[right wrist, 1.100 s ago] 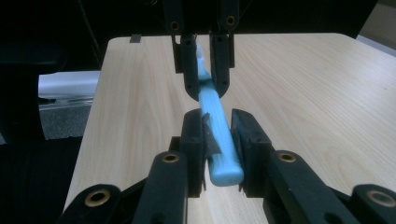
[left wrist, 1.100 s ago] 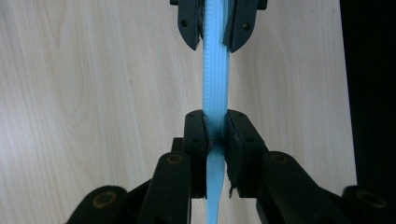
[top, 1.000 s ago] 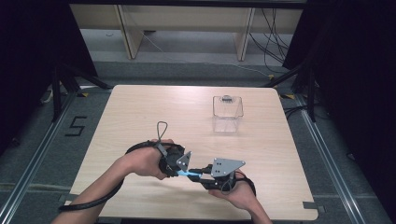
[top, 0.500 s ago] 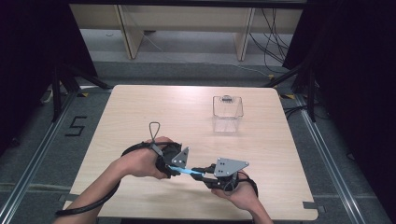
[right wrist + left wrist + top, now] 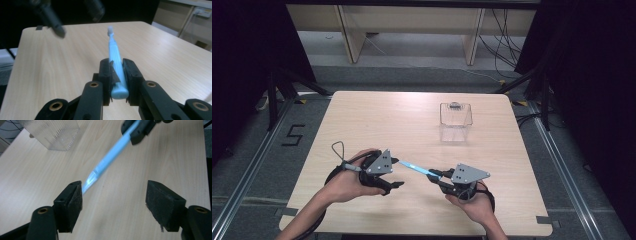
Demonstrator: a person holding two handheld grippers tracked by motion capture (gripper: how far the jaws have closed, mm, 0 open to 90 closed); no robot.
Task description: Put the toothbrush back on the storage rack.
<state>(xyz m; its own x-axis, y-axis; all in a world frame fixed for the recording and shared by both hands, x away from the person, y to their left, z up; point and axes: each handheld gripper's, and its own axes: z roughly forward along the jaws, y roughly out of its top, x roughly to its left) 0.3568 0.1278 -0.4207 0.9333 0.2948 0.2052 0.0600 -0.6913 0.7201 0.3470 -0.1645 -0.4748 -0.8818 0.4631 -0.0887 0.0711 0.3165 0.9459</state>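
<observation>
A light blue toothbrush [image 5: 414, 168] hangs above the table, pointing left from my right gripper [image 5: 438, 176], which is shut on its handle end. In the right gripper view both pads [image 5: 110, 71] clamp the toothbrush [image 5: 114, 47], whose white head points away. My left gripper [image 5: 398, 173] sits just left of the brush tip. Its jaws have just been opening and stand wide apart. In the left gripper view the toothbrush [image 5: 110, 160] ends beside the left pad [image 5: 75, 197], with the left gripper [image 5: 113, 192] not pressing on it.
A clear square container [image 5: 455, 120] stands on the wooden table [image 5: 377, 120] at the back right, and its ribbed wall [image 5: 50, 131] appears in the left gripper view. Black cables trail from both grippers. Dark floor surrounds the table.
My left gripper's jaws opened off the toothbrush and the hand drew back a little to the left. The right gripper kept still with the toothbrush in it.
</observation>
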